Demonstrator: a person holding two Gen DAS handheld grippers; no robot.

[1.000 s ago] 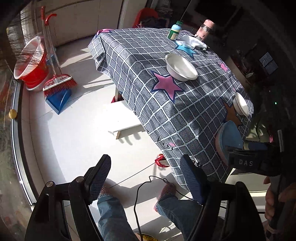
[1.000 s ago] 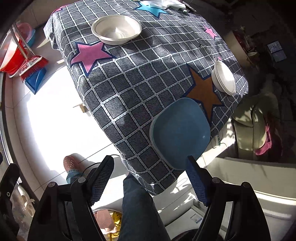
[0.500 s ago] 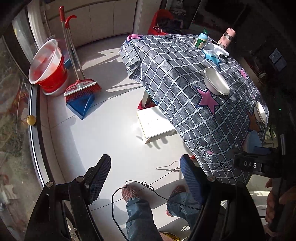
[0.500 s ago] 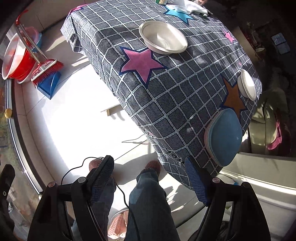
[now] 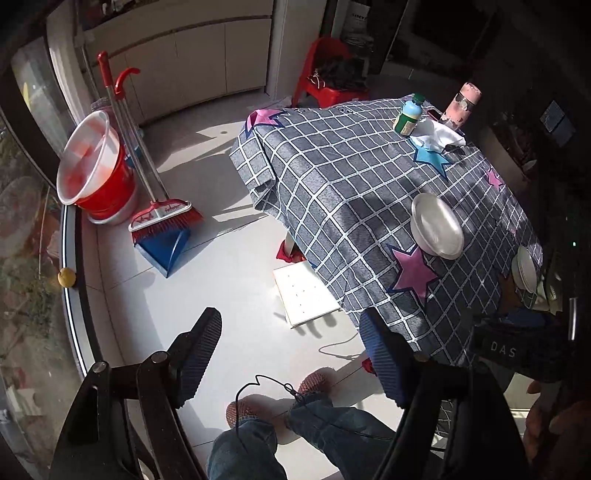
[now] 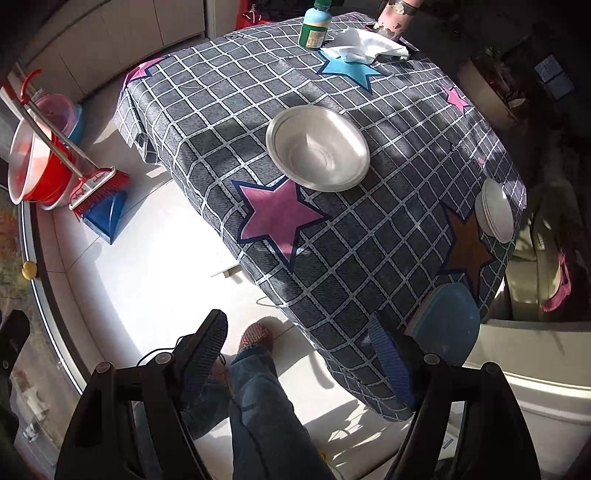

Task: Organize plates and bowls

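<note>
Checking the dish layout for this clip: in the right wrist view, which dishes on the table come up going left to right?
Large white bowl by the pink star → blue plates at the near table edge → small white bowls stacked at the right edge.

Floor to my left: red bucket (image 5: 99, 184), broom (image 5: 162, 210), blue dustpan (image 5: 166, 251).
Table's far end: green bottle (image 6: 314, 27), white cloth (image 6: 365, 46).

On the table (image 6: 369, 258), the bowl (image 6: 317, 147) lies behind the plates (image 6: 448, 319).
</note>
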